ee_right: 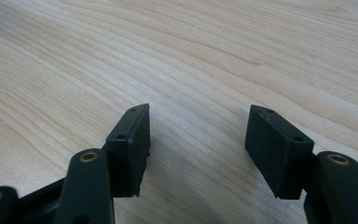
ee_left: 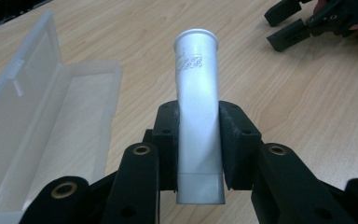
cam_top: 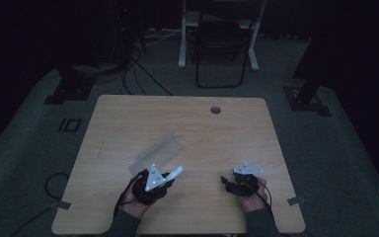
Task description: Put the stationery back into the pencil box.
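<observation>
Left gripper (ee_left: 199, 144), lower centre of its own view: jaws clamped on a silver tube (ee_left: 197, 112), flared end pointing up-frame, clear of the wooden table (ee_left: 121, 28). Clear plastic case (ee_left: 51, 126), lid open, at left edge, just beside. Right gripper (ee_right: 196, 140), lower part of its own view: jaws wide apart, holding nothing, low over bare wood. Right gripper also at upper right of left gripper view.

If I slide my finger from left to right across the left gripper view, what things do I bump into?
clear plastic box with its lid open → white tube clamped in the left gripper → right gripper farther off at the top right, all over the wooden table.
</observation>
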